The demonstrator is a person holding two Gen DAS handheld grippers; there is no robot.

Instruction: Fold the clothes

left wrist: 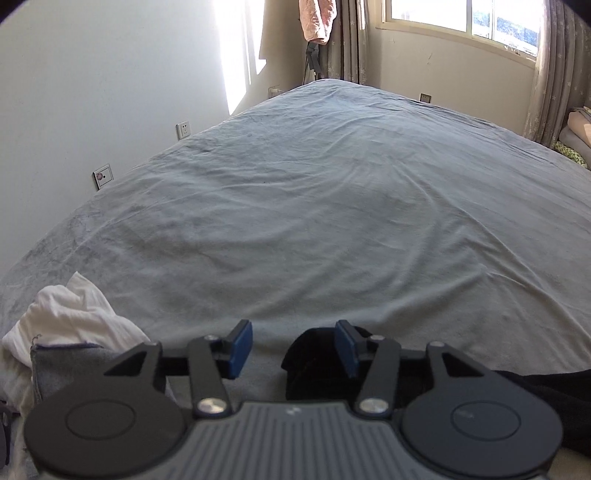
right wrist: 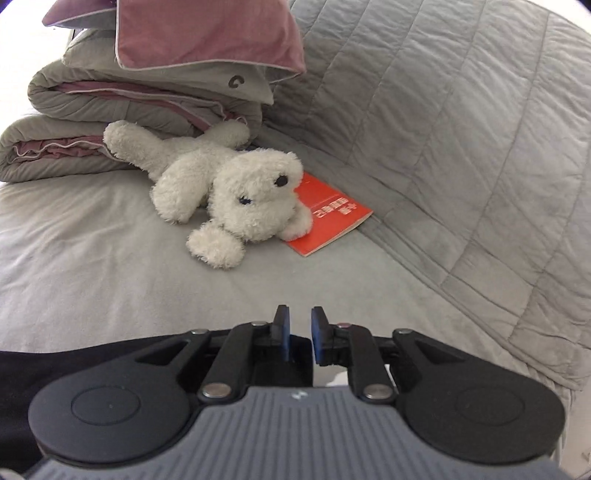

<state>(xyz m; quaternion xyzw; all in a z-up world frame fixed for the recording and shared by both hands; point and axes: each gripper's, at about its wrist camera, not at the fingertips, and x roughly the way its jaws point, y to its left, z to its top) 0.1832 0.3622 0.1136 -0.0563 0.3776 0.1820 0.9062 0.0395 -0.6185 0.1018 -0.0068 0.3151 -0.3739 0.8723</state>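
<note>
A black garment (left wrist: 304, 369) lies on the grey bed sheet (left wrist: 314, 221) at the near edge and runs off to the right. My left gripper (left wrist: 294, 349) hangs just over its end, open, with the right finger (left wrist: 347, 350) above the cloth and neither pad pressing it. In the right wrist view the same black garment (right wrist: 92, 356) lies under and left of my right gripper (right wrist: 300, 338). Its jaws stand a narrow gap apart, and I see no cloth pinched between the pads. A crumpled white garment (left wrist: 62, 321) and a grey cloth (left wrist: 62, 369) lie at the near left.
A white plush toy (right wrist: 229, 188) lies on a red booklet (right wrist: 325, 218) ahead of the right gripper. Folded grey and pink quilts (right wrist: 129, 92) are stacked behind it, beside a quilted grey cover (right wrist: 461, 147). Far across the bed are a window (left wrist: 461, 18), curtains (left wrist: 546, 92) and a white wall (left wrist: 92, 92).
</note>
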